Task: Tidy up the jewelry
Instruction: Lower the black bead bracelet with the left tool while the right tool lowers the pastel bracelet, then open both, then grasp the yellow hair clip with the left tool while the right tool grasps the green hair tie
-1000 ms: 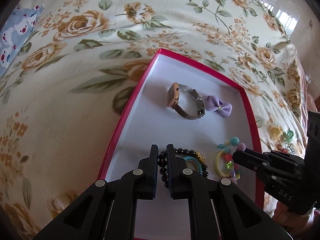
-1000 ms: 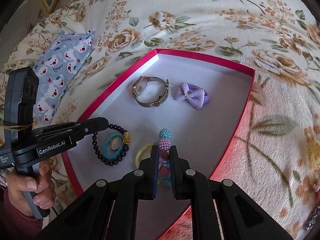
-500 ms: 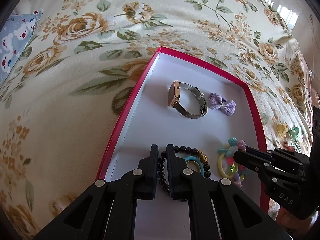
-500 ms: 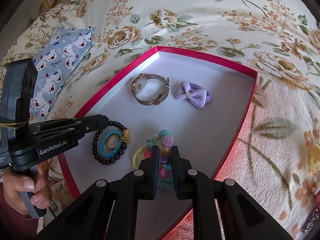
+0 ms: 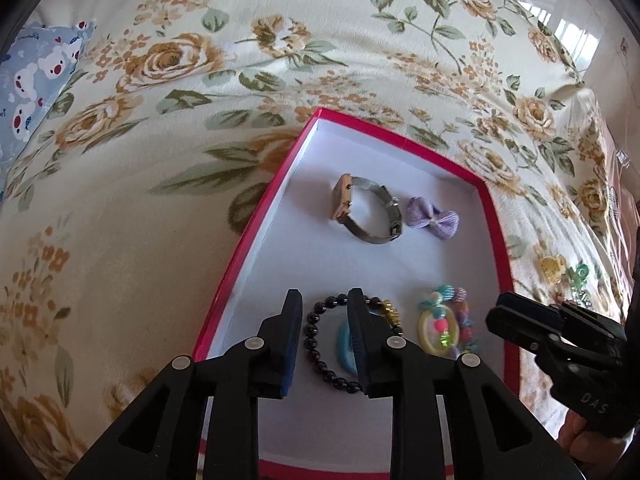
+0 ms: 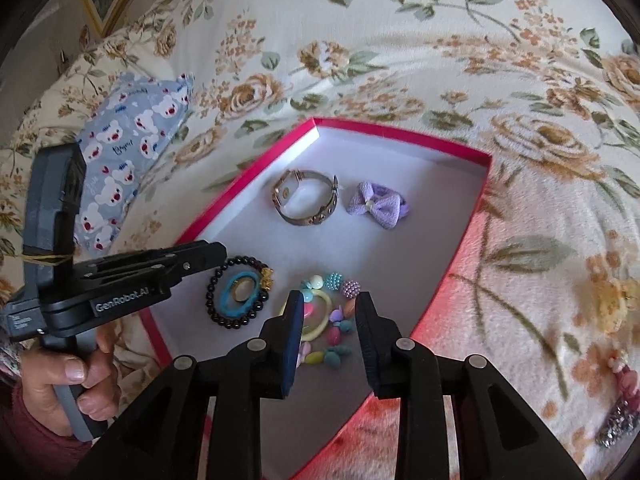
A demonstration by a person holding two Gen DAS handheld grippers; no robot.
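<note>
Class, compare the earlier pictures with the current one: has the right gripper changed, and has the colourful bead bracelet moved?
Yes. The right gripper was shut on the colourful bead bracelet; its jaws now stand open. The bracelet lies on the floor of the red box, nearer the near edge.

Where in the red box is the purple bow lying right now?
In both wrist views the purple bow lies on the floor of the red box, at its far end, just right of the watch and apart from it.

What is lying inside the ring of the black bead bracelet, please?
Inside the black bead bracelet lies a blue oval ring on the box floor. In the left view, a finger of the open left hand-held gripper hides part of it.
</note>
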